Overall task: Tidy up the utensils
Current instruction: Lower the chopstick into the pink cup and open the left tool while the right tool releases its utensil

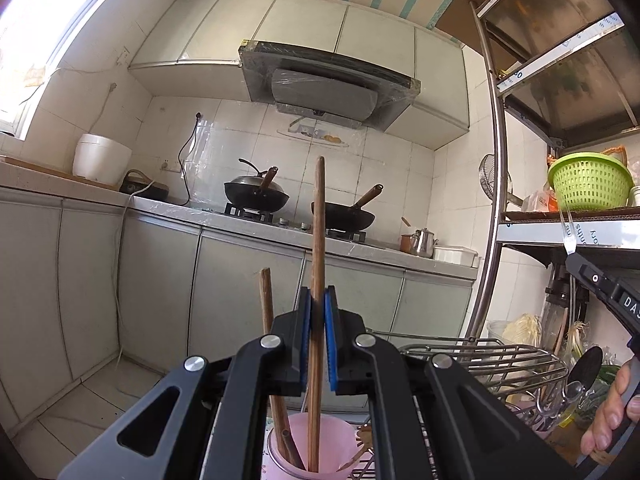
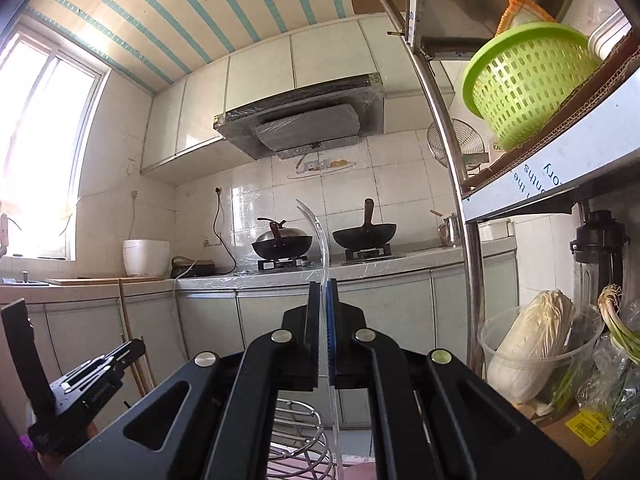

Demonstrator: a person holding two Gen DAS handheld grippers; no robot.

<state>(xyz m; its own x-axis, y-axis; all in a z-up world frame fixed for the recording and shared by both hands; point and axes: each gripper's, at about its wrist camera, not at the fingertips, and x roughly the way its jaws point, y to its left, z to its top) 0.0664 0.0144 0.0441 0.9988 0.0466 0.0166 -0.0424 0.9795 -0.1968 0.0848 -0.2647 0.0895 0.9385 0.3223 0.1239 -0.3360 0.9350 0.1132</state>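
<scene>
My left gripper (image 1: 318, 293) is shut on a long wooden chopstick (image 1: 319, 220) held upright, its lower end inside a pink cup (image 1: 340, 436). A second chopstick (image 1: 266, 300) leans in the same cup, to the left of the pads. My right gripper (image 2: 323, 285) is shut on a clear plastic utensil (image 2: 322, 248) whose handle curves upward. In the left wrist view the right gripper (image 1: 572, 260) shows at the right edge with a hand (image 1: 612, 412) on it. In the right wrist view the left gripper (image 2: 134, 348) and its chopstick (image 2: 125, 312) are at the lower left.
A wire dish rack (image 1: 480, 356) with a black spoon (image 1: 586, 364) stands right of the cup. A metal shelf post (image 1: 494, 200) and a green basket (image 1: 590, 184) are at right, with a cabbage (image 2: 528, 344) in a bowl. Across the floor is a counter with two woks (image 1: 256, 196).
</scene>
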